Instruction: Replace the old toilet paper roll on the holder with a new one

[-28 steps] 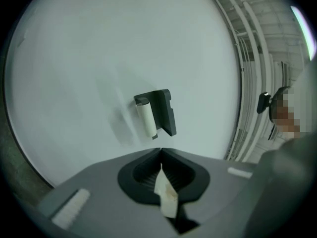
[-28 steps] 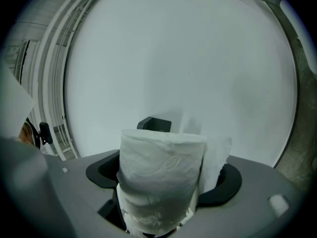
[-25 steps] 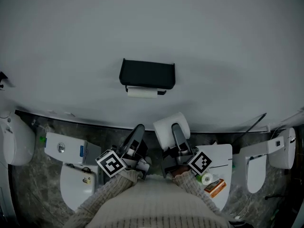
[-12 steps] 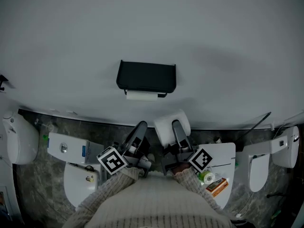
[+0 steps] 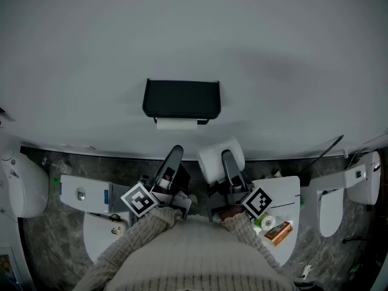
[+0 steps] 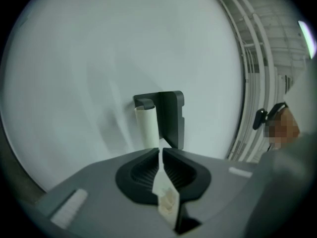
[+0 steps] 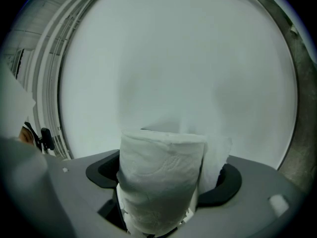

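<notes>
Black holder point(image 5: 182, 99) hung on the wall, old roll point(image 5: 176, 123) beneath it, axis level along the wall; new roll point(image 5: 209, 162) sat lower. Left gripper point(image 5: 174, 153) view: jaws pinched a paper scrap point(image 6: 166, 197). Right gripper point(image 5: 225, 157) view: jaws stood wide, clamping the new roll.

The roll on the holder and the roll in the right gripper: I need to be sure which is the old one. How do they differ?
The roll on the holder is thin, nearly used up; the roll in the right gripper is thick and full. The thin one hangs under the black holder on the wall; the full one is clamped in the right gripper, clear of the wall. Both are white paper.
</notes>
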`<state>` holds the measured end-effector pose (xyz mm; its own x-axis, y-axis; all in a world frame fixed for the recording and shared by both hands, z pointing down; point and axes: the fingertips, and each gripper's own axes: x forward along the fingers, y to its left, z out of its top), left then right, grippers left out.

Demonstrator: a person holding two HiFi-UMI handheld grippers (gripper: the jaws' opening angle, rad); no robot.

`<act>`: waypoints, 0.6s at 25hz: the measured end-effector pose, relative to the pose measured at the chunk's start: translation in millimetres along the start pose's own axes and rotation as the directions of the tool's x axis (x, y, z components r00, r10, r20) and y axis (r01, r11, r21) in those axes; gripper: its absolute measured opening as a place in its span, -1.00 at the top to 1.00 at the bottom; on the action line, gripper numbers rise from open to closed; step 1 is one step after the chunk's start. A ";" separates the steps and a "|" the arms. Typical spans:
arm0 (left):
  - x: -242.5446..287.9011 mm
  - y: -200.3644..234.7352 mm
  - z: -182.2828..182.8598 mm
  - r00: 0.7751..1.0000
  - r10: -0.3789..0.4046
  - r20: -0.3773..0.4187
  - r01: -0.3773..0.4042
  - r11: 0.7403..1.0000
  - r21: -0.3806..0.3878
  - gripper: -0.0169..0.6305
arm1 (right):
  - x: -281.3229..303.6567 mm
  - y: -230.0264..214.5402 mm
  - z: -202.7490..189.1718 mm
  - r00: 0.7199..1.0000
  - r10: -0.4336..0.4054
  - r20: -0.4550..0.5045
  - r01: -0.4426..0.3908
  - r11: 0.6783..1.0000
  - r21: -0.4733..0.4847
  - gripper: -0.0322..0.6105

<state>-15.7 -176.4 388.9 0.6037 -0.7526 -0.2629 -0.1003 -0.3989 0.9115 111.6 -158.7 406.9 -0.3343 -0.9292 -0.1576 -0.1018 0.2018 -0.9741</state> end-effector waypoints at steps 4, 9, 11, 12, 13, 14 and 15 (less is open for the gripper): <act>8.8 3.2 3.1 1.000 0.006 0.004 -0.006 1.000 -0.015 0.60 | 3.8 1.4 4.8 1.000 0.011 0.014 -0.011 1.000 -0.002 -0.47; 15.3 15.4 11.0 0.999 0.044 0.028 -0.042 0.996 -0.075 0.45 | 10.4 -0.8 5.0 1.000 0.015 0.013 -0.015 1.000 0.005 -0.47; 19.5 17.1 16.5 0.998 0.046 0.044 -0.042 0.996 -0.077 0.39 | 14.0 -0.7 5.5 1.000 0.021 0.009 -0.021 1.000 0.005 -0.47; 22.1 17.7 20.6 0.997 0.047 0.057 -0.042 0.996 -0.074 0.34 | 16.2 -0.4 5.9 1.000 0.025 0.008 -0.025 1.000 0.004 -0.47; 25.0 18.4 25.2 0.996 0.049 0.071 -0.044 0.997 -0.069 0.28 | 18.4 -0.1 6.4 1.000 0.029 0.007 -0.029 1.000 0.003 -0.47; 28.3 19.2 29.5 0.995 0.053 0.084 -0.048 0.997 -0.063 0.20 | 20.2 0.1 7.2 0.999 0.032 0.007 -0.032 0.999 0.005 -0.47; 32.1 20.0 33.0 0.994 0.056 0.092 -0.050 0.997 -0.057 0.13 | 21.5 0.0 8.2 0.999 0.033 0.008 -0.033 0.999 0.008 -0.47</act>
<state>-24.4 -225.8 388.2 0.5222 -0.8185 -0.2397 -0.0854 -0.3299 0.9402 112.1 -181.1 402.1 -0.3302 -0.9244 -0.1909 -0.0834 0.2300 -0.9696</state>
